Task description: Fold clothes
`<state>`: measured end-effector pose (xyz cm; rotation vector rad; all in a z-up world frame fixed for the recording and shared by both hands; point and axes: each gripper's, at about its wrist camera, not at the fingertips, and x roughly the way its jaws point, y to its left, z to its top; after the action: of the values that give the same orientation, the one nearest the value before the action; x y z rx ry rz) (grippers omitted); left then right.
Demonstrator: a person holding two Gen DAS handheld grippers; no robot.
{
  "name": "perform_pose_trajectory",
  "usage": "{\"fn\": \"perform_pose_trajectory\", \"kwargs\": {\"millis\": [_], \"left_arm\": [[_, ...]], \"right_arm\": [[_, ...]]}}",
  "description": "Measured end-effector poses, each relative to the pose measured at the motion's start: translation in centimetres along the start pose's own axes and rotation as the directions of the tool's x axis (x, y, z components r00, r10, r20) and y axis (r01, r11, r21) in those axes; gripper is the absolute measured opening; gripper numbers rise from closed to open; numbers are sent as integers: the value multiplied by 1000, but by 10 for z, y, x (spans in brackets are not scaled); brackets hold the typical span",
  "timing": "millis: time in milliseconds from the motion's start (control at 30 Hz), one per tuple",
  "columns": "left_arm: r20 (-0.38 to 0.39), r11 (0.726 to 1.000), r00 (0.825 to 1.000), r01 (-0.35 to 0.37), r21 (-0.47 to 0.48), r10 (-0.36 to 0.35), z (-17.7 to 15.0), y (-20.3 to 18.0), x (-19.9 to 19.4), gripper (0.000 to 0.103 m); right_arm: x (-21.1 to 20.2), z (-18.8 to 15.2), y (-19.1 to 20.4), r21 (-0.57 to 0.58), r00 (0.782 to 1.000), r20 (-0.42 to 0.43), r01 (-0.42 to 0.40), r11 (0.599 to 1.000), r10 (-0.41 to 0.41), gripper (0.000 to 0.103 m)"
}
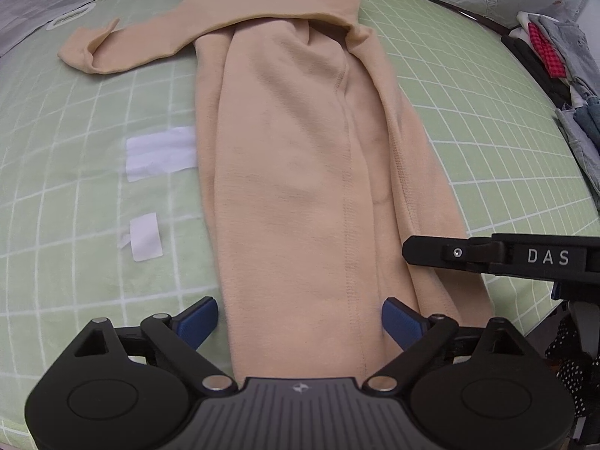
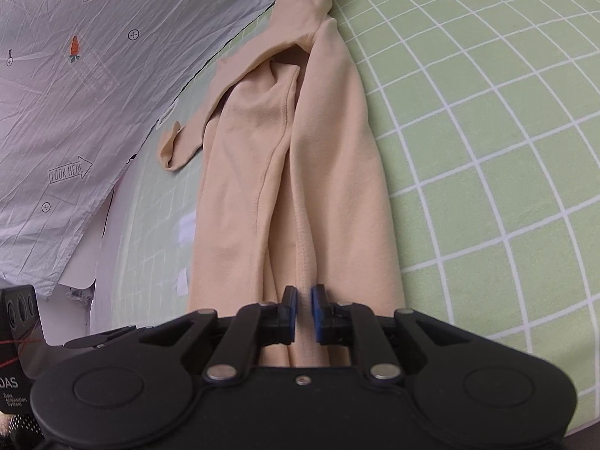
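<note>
Beige garment [image 1: 292, 172], folded lengthwise into a long narrow strip, lies down the middle of a green sheet [image 1: 93, 225] printed with a white grid, and we look along it from its near end. One sleeve [image 1: 123, 48] trails off to the left at the far end, its cuff curled over. Our left gripper [image 1: 300, 318] is spread wide, its blue pads either side of the strip's near edge and not pressing it. Our right gripper [image 2: 303, 309] is almost closed, a thin gap between its pads above the cloth; we cannot tell whether it pinches any fabric. Open green sheet stretches broadly to the right of the strip. White tape patches [image 1: 161, 153] lie left of it. A heap of other clothes [image 1: 562, 75] sits at the sheet's right border, and a pale printed cloth [image 2: 75, 93] bounds the far-left edge.
</note>
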<state>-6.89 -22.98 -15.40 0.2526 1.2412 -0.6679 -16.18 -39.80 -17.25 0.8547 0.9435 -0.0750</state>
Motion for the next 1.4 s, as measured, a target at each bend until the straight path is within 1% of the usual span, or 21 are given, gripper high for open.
{"fn": "perform_pose_trajectory", "kwargs": {"millis": [100, 167, 233, 333, 400, 500, 533, 567, 633, 767, 867, 933, 967, 1033, 1067, 1167, 1233, 1300, 1400], "left_arm": [[-5, 1000, 1000, 5, -5, -5, 2, -1, 2, 101], [-9, 1000, 1000, 7, -8, -7, 2, -2, 4, 102], [-12, 1000, 1000, -4, -3, 4, 3, -4, 5, 103], [-11, 1000, 1000, -15, 7, 15, 4, -7, 5, 103], [-10, 1000, 1000, -19, 11, 19, 4, -6, 5, 103], [-8, 1000, 1000, -21, 13, 21, 3, -5, 6, 103], [-7, 1000, 1000, -21, 12, 21, 3, -5, 6, 103], [-6, 1000, 1000, -20, 11, 20, 3, -5, 6, 103], [-7, 1000, 1000, -21, 9, 21, 3, -5, 6, 103], [-17, 1000, 1000, -19, 0, 19, 5, -4, 6, 103], [-25, 999, 1000, 11, -51, -12, 9, 4, 5, 103], [-26, 994, 999, 38, -101, -41, 12, 13, 3, 103], [-23, 990, 999, 36, -136, -40, 15, 19, 1, 102], [-11, 982, 1000, 13, -187, -16, 19, 32, -3, 102], [2, 976, 1000, 8, -215, -8, 22, 39, -6, 102], [42, 956, 999, -1, -295, 13, 31, 60, -15, 102], [73, 939, 996, -18, -345, 46, 42, 78, -20, 102], [97, 926, 991, -44, -376, 87, 52, 93, -24, 102], [119, 917, 982, -90, -389, 147, 72, 111, -26, 102]], "right_arm": [[0, 1, -1, 5, 1000, -10, -14, 1000, 14, 15], [-1, 2, -3, 23, 999, -18, -35, 999, 35, 22], [-2, 4, -7, 66, 997, -23, -70, 995, 71, 25], [-7, 7, -20, 164, 988, 8, -153, 975, 154, 25], [-12, 10, -27, 206, 986, 44, -165, 965, 159, 27], [-17, 14, -34, 239, 991, 89, -120, 964, 101, 27], [-19, 15, -37, 248, 991, 100, -107, 963, 84, 25], [-19, 16, -38, 250, 992, 103, -93, 964, 69, 21], [-16, 17, -37, 233, 995, 90, -67, 970, 47, 19], [-1, 20, -25, 161, 998, 19, -61, 985, 59, 17], [6, 21, -18, 118, 997, -28, -74, 990, 77, 17], [6, 23, -16, 100, 996, -33, -74, 992, 77, 17], [5, 26, -15, 94, 997, -25, -72, 993, 75, 18], [1, 32, -14, 83, 998, -5, -66, 994, 67, 19], [-1, 37, -13, 76, 998, 13, -56, 996, 56, 23], [-8, 54, -10, 44, 997, 74, -10, 999, 6, 28], [-11, 68, -8, 23, 993, 113, 25, 999, -28, 30], [-12, 83, -6, -1, 988, 145, 56, 998, -55, 31], [-5, 112, 8, -79, 974, 194, 137, 987, -120, 38]]}}
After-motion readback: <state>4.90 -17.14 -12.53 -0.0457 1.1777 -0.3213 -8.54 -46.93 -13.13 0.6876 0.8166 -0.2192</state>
